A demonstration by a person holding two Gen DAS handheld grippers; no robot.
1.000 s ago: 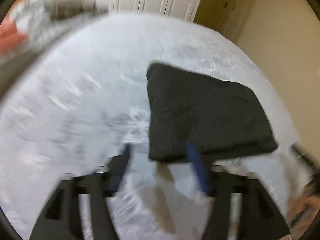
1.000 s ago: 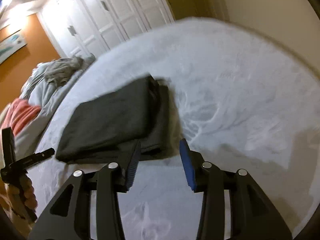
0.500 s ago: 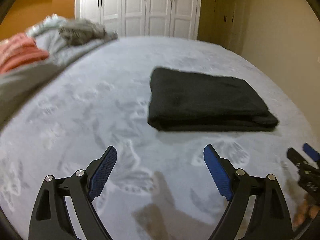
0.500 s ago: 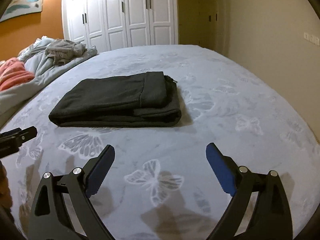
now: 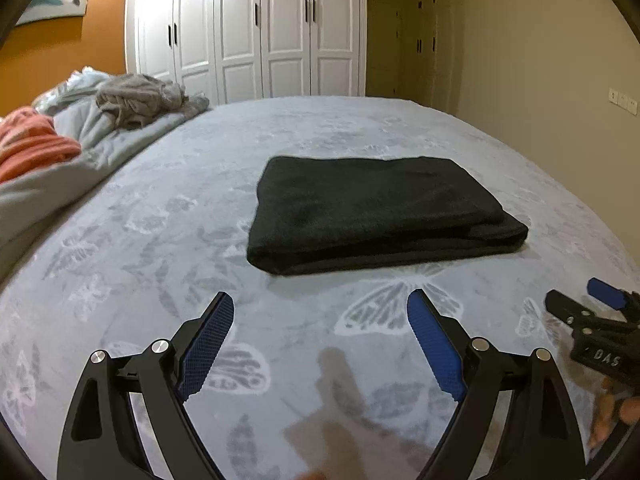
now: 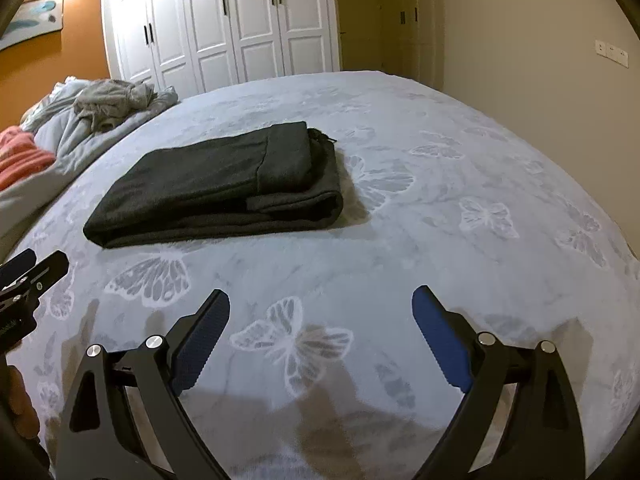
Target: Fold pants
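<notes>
Dark grey pants (image 5: 376, 212) lie folded into a flat rectangle on the pale bed cover (image 5: 160, 240); in the right wrist view the pants (image 6: 216, 188) show their layered edge and a drawstring at the right end. My left gripper (image 5: 320, 308) hovers open over the cover, short of the pants' near edge, nothing between its blue pads. My right gripper (image 6: 320, 300) is open too, over bare cover in front of and right of the pants. Each gripper shows at the edge of the other's view: the right one (image 5: 592, 312), the left one (image 6: 28, 276).
A heap of grey bedding and clothes (image 5: 132, 100) and an orange cloth (image 5: 32, 140) lie at the bed's left side. White wardrobe doors (image 5: 256, 28) stand beyond the bed, a beige wall (image 5: 540, 60) to the right. A person's fingers (image 5: 612, 412) hold the right gripper.
Both grippers have let go of the pants' near edge, opened wide and drawn back toward me. The pants now lie flat and still on the bed.
</notes>
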